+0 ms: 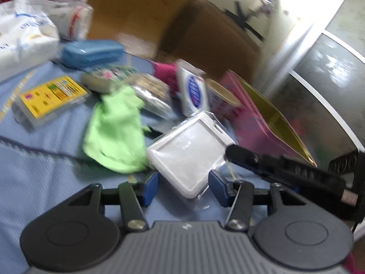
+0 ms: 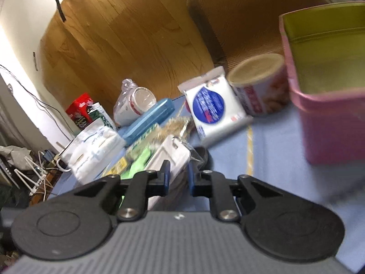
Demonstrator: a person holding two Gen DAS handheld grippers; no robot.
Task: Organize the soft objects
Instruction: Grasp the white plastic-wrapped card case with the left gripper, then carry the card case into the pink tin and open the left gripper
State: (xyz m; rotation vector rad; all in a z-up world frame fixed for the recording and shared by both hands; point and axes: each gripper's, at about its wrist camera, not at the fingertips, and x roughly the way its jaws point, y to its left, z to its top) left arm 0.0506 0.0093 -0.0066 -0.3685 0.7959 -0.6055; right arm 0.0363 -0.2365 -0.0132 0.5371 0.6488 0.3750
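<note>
A crumpled green cloth (image 1: pixel 116 132) lies on the blue tablecloth (image 1: pixel 41 182), left of a white plastic card holder (image 1: pixel 189 155). My left gripper (image 1: pixel 183 186) is open, its blue fingertips on either side of the card holder's near corner. My right gripper (image 2: pixel 178 179) is open just behind the card holder (image 2: pixel 170 157), with the green cloth (image 2: pixel 136 164) to its left. The right gripper also shows as a black arm (image 1: pixel 285 169) in the left wrist view. A white tissue pack with a blue label (image 2: pixel 212 107) and a pink cloth (image 1: pixel 165 73) lie further back.
A pink tin with a yellow-green inside (image 2: pixel 330 105) stands at the right. Nearby are a round can (image 2: pixel 257 84), a blue case (image 2: pixel 150 121), a white bag (image 2: pixel 91 146), a yellow-labelled box (image 1: pixel 50 100) and wrapped cups (image 2: pixel 134 105). A brown chair (image 2: pixel 239 22) stands behind.
</note>
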